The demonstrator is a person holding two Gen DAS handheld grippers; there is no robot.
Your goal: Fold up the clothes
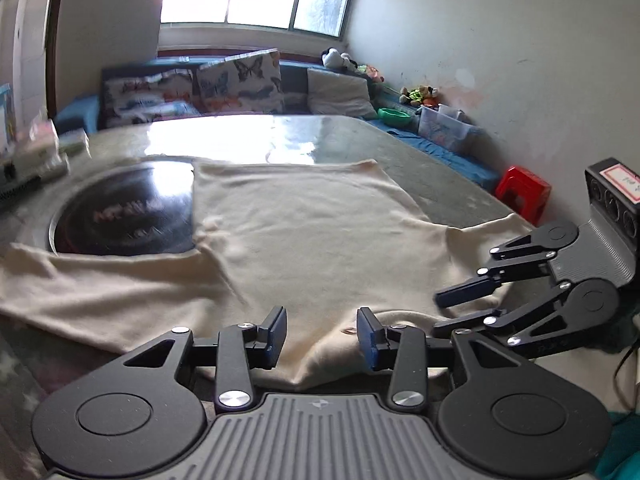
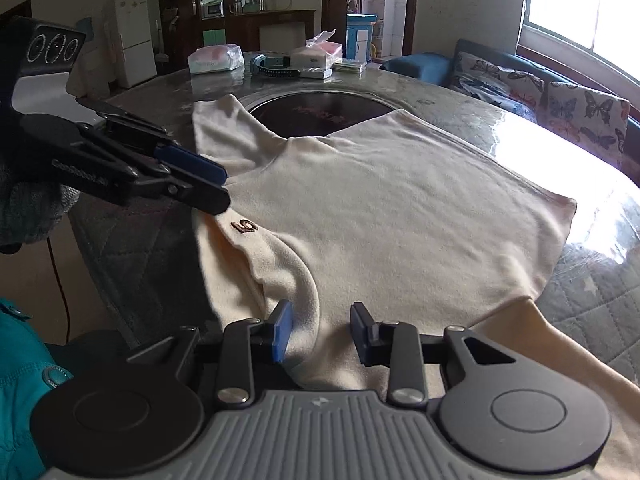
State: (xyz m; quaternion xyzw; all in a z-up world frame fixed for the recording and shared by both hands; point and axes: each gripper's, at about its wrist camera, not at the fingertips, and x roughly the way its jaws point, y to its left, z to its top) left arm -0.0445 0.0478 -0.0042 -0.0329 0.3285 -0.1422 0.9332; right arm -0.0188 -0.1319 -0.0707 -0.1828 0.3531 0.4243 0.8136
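1. The cream shirt lies flat on the table, partly over a dark round plate.
2. Left gripper spread apart at its near collar edge.
3. Right gripper apart too, over the near fold.

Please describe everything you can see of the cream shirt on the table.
The cream shirt looks like soft, slightly fuzzy knit. It lies spread flat on the table, with both sleeves stretched out to the sides. One part covers the edge of the dark round plate. A small dark mark shows near the collar. The fabric bunches at the near edge, where the open left gripper and open right gripper reach it.
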